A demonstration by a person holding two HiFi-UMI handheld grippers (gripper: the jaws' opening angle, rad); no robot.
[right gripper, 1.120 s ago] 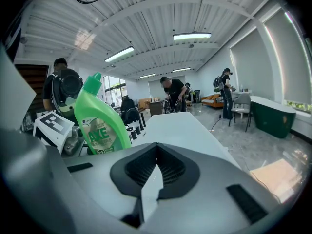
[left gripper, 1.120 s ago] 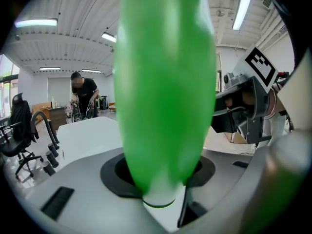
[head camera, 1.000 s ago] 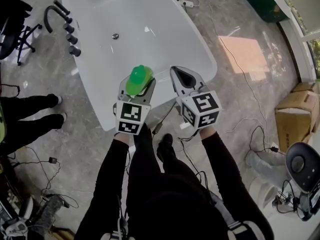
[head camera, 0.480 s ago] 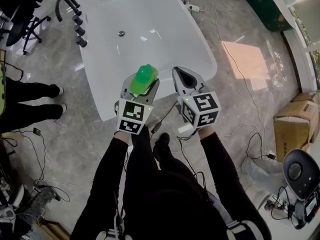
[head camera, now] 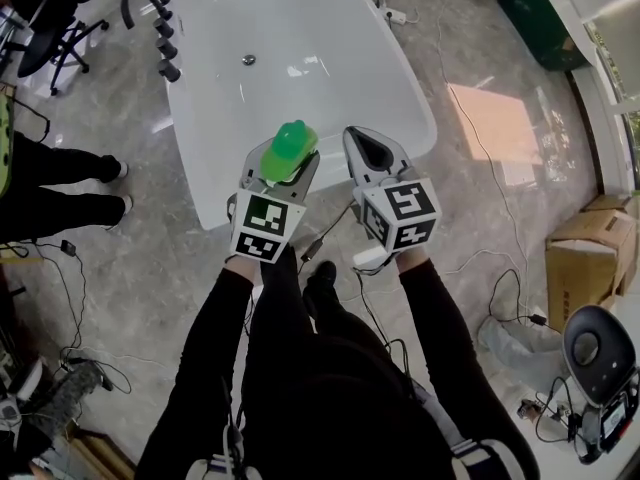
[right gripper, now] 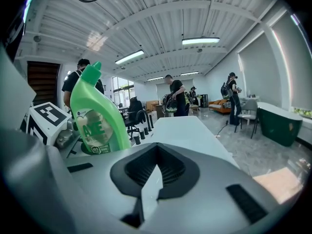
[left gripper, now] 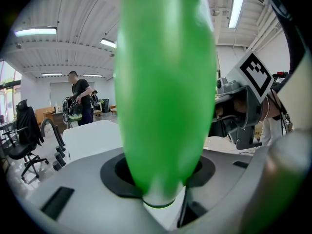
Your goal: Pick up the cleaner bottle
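Observation:
The green cleaner bottle stands upright between the jaws of my left gripper, which is shut on it and holds it in the air over the near end of the white bathtub. In the left gripper view the bottle fills the middle of the frame. My right gripper is beside it on the right, shut with nothing in it. From the right gripper view the bottle shows at the left with its label and green cap.
A black tap with several black knobs stands at the tub's left rim, and the drain is in the tub floor. Cables trail over the marble floor. A person's legs are at the left, cardboard boxes at the right.
The view has shifted so that the tub sits higher and further right in frame. Both grippers hold much the same pose, the left still shut on the bottle.

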